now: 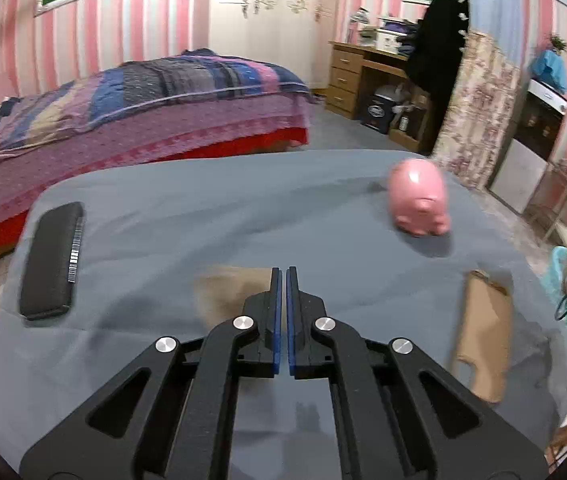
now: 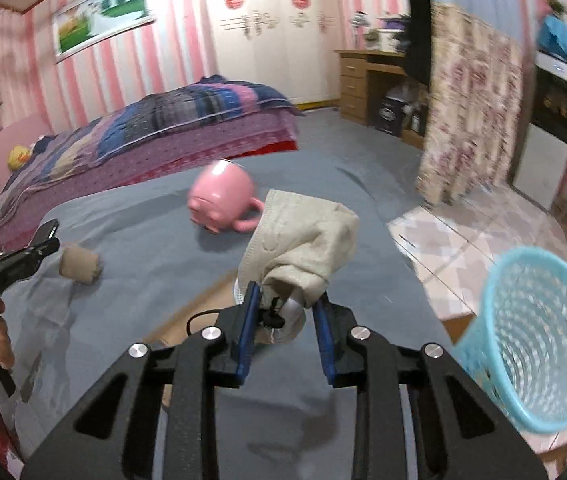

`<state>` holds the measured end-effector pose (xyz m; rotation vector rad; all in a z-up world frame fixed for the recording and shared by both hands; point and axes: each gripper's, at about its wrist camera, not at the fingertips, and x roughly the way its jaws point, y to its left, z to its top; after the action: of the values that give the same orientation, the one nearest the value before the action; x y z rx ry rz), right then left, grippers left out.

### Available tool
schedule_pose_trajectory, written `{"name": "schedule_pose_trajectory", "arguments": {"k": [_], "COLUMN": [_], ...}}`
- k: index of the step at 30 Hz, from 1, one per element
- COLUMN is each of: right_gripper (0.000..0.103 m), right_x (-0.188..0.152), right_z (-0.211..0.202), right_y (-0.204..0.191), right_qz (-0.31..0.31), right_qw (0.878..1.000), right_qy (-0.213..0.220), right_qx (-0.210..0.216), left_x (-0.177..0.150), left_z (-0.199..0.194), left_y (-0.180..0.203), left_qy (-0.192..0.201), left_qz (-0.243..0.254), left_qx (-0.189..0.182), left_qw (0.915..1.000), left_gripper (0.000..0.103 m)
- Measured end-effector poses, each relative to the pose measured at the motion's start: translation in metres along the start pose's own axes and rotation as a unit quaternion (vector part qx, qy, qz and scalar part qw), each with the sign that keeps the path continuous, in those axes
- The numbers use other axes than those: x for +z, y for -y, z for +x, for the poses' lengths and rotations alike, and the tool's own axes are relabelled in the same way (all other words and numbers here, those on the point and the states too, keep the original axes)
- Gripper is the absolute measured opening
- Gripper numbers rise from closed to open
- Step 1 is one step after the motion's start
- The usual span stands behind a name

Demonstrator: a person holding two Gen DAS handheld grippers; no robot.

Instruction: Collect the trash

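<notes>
Trash in right jaws, left jaws empty

Right gripper (image 2: 285, 300): I see the jaws part closed and clamped on a crumpled beige face mask (image 2: 303, 236), bunched with a small black bit down between the pads. Mask hangs above the grey-covered bench (image 2: 155, 280), clear of the cloth. Left gripper (image 1: 283, 276): jaws fully closed, blue pads almost touching, nothing between them. I read it as hovering over the bench just in front of a blurred brown paper scrap (image 1: 231, 292). Second piece of brown cardboard (image 1: 483, 332) lies flat near the bench's right edge. Light blue mesh basket (image 2: 539, 336) stands off the bench's right side on the floor; I can't tell what's in it, too blurred. Pink pig mug (image 2: 223, 200) rests on the bench, apart from both grippers.
</notes>
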<state>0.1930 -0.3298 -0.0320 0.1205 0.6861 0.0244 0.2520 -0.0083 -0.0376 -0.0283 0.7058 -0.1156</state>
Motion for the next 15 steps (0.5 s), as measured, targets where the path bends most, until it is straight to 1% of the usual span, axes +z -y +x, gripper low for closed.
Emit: {"name": "schedule_pose_trajectory", "arguments": {"k": [2, 5, 8, 10, 11, 12, 13, 14, 15], "right_gripper": [0.027, 0.027, 0.027, 0.027, 0.027, 0.027, 0.027, 0.027, 0.027], "right_x": [-0.006, -0.011, -0.010, -0.011, -0.010, -0.010, -0.010, -0.010, -0.009], "right_z": [-0.005, -0.006, -0.005, -0.005, -0.004, -0.003, -0.003, -0.003, -0.002], "right_y": [0.018, 0.042, 0.056, 0.062, 0.063, 0.062, 0.062, 0.061, 0.060], "right_qz": [0.008, 0.030, 0.034, 0.034, 0.032, 0.029, 0.023, 0.018, 0.012], "right_qw": [1.000, 0.999, 0.999, 0.999, 0.999, 0.999, 1.000, 1.000, 1.000], "right_qy": [0.001, 0.000, 0.002, 0.002, 0.001, 0.001, -0.001, -0.001, -0.002], "right_qx": [-0.012, -0.014, -0.021, -0.019, -0.019, -0.019, -0.019, -0.018, -0.016], "left_x": [-0.002, -0.006, -0.011, -0.015, -0.018, -0.021, -0.023, -0.025, -0.029], "left_z": [0.000, -0.001, -0.003, -0.004, -0.004, -0.005, -0.006, -0.008, -0.011], "left_y": [0.017, 0.036, 0.040, 0.036, 0.032, 0.028, 0.023, 0.018, 0.013], "left_qy": [-0.004, -0.011, -0.017, -0.026, -0.031, -0.035, -0.035, -0.033, -0.030], "left_qz": [0.013, 0.020, 0.019, 0.011, 0.007, 0.003, -0.001, -0.004, -0.006], "left_qx": [0.002, -0.003, 0.003, 0.008, 0.012, 0.019, 0.025, 0.034, 0.043], "left_qw": [0.9999, 0.9997, 0.9997, 0.9996, 0.9994, 0.9992, 0.9991, 0.9989, 0.9986], "left_gripper": [0.001, 0.001, 0.001, 0.003, 0.010, 0.025, 0.034, 0.050, 0.060]}}
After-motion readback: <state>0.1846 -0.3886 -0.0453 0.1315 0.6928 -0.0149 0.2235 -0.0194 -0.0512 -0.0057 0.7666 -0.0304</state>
